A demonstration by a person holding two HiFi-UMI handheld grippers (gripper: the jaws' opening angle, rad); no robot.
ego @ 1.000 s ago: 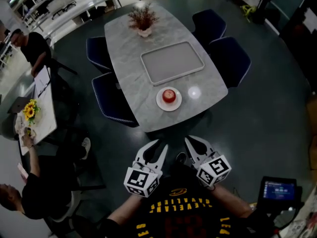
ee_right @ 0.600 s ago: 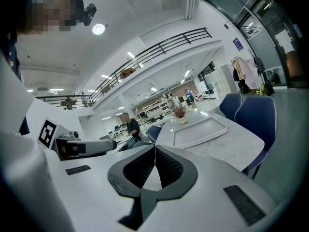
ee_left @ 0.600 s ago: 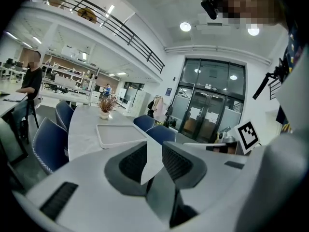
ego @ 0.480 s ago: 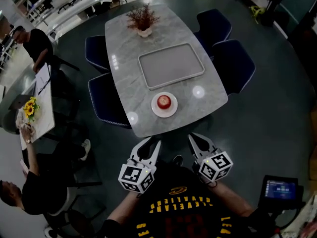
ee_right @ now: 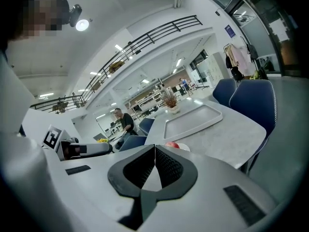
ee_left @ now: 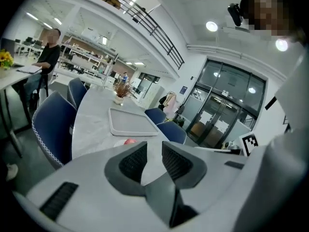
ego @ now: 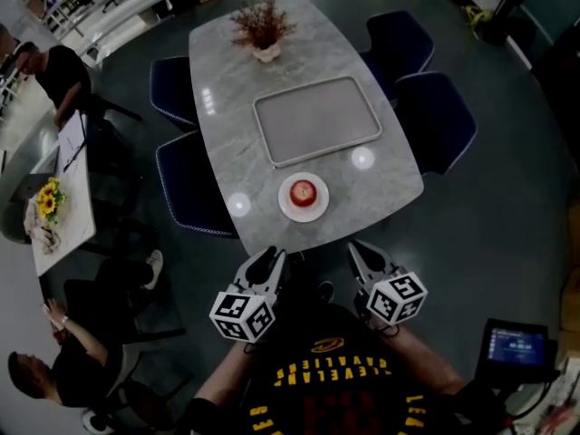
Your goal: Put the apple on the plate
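A red apple [ego: 303,191] sits on a small white plate [ego: 304,208] near the close end of the grey marble table [ego: 236,107]. Both grippers hang in front of the person's chest, short of the table edge and well apart from the apple. My left gripper [ego: 269,261] is open by a narrow gap with nothing in it. My right gripper [ego: 364,254] is shut on nothing. Over the left gripper [ee_left: 154,151] the apple [ee_left: 129,141] peeks above the jaws. Past the right gripper [ee_right: 154,151], the apple [ee_right: 172,145] and plate [ee_right: 185,148] show too.
A grey rectangular tray [ego: 316,120] lies mid-table, and a potted dry plant [ego: 264,33] stands at the far end. Blue chairs [ego: 190,193] [ego: 435,120] flank both long sides. People sit at another table [ego: 63,198] to the left. A small screen [ego: 517,347] is at lower right.
Both grippers' jaws have narrowed from a wide spread, the right one closing fully. The head view has shifted slightly. The apple stays on the plate.
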